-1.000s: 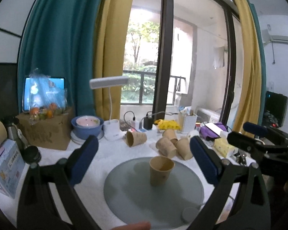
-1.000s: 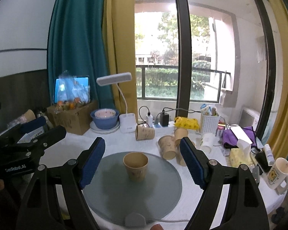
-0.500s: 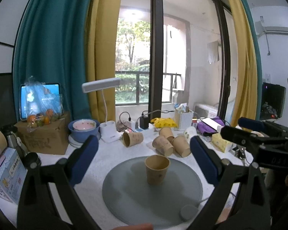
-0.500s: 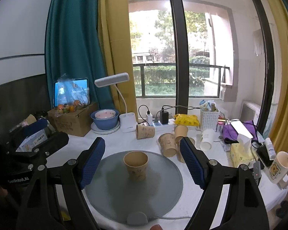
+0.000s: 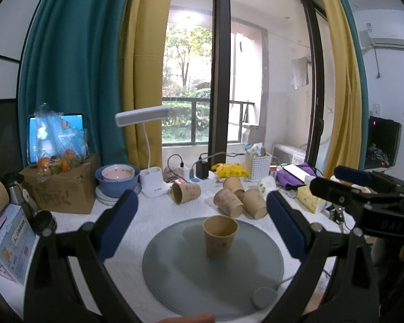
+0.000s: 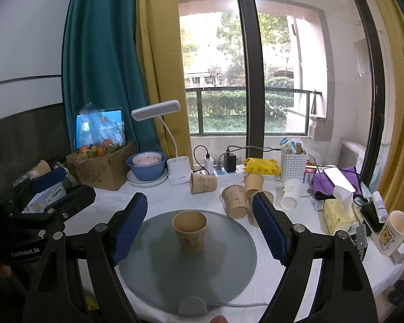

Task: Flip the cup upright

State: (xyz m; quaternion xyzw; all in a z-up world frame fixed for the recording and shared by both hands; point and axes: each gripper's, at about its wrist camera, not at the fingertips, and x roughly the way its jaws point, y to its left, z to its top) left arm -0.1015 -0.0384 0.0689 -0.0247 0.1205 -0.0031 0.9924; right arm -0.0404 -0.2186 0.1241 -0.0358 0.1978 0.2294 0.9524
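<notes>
Your cup (image 5: 219,235) stands upright with its mouth up, near the middle of the round grey mat (image 5: 175,277), so as far as these views show, the flip itself looks done. It sits flat on its base and shows no lean in either wrist view.

Your left gripper (image 5: 200,224) is spread wide, with the blue pads well apart on either side of the cup and touching nothing. Your right gripper (image 6: 199,228) is just as wide — its pads frame the same cup (image 6: 190,231) with clear space on both sides. Neither one holds anything, and both sit back from the cup rather than around it.

What is left depends on how you read the task. If it covers only this one cup, you seem to be at the end, with nothing more to do than keep clear of it. Behind the mat, though, several more paper cups lie on their sides on the white table (image 6: 159,199) — one tipped cup (image 6: 202,183) near the power strip (image 6: 226,174) and a small cluster of cups (image 6: 242,199) further right. Whether those belong to your job cannot be told from here. If they do, the next one would need fetching onto the mat, past the cup already standing there, which could easily be knocked.
</notes>
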